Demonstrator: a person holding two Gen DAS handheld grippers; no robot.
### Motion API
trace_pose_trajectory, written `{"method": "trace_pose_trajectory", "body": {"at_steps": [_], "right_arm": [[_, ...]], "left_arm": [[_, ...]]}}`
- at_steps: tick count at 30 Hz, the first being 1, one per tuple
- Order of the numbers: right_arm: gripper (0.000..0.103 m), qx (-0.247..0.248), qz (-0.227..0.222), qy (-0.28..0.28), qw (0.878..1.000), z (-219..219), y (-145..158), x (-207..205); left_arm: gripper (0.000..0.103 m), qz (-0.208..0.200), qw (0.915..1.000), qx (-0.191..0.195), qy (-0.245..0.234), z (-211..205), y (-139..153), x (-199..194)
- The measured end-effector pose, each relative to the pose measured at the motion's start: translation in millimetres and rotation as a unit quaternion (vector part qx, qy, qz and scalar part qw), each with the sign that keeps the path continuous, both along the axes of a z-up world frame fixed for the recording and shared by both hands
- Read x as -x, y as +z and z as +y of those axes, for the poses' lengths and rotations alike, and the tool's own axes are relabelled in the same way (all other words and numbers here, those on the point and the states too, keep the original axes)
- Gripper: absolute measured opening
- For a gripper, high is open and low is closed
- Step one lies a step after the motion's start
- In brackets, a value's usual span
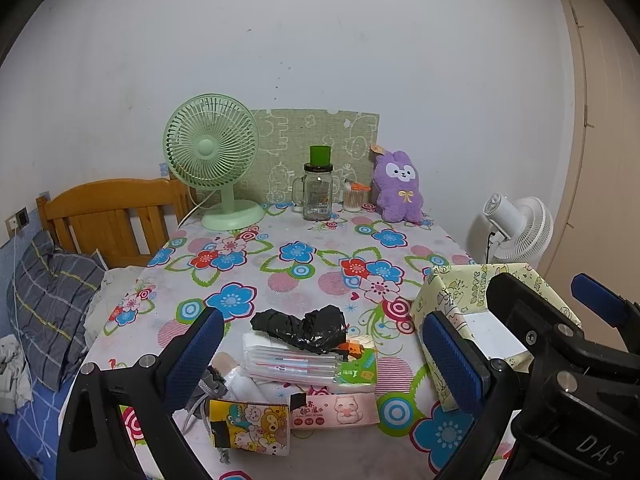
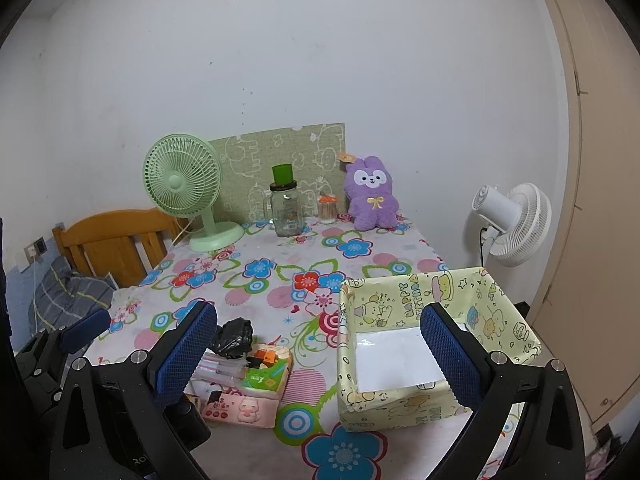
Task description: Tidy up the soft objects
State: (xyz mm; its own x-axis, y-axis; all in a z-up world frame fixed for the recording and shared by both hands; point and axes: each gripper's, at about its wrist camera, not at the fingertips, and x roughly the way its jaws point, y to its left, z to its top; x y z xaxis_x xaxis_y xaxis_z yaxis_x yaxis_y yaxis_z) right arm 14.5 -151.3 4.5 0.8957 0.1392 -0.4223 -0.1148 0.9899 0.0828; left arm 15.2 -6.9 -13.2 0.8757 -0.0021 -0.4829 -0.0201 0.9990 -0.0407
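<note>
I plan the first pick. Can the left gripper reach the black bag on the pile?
Probably yes: the left gripper is open and the black bag lies on top of the pile, uncovered, between its fingers.

From my left wrist camera I look low across the desk (image 1: pixel 320 264) toward the back wall, close over the near clutter. My right wrist camera sits further right, facing the same way. Both share the green fan (image 1: pixel 212 156), the plush (image 2: pixel 370 194) and the paper-lined box (image 2: pixel 436 344).
</note>
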Motion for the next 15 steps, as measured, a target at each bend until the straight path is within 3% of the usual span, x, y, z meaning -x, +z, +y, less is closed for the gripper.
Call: {"method": "trace_pose_trajectory", "body": {"at_steps": [15], "right_arm": [[0.103, 0.002, -0.005, -0.002, 1.0, 1.1, 2.6, 2.5]], "left_arm": [[0.1, -0.003, 1.0, 0.001, 0.001, 0.8, 0.4, -0.2]]}}
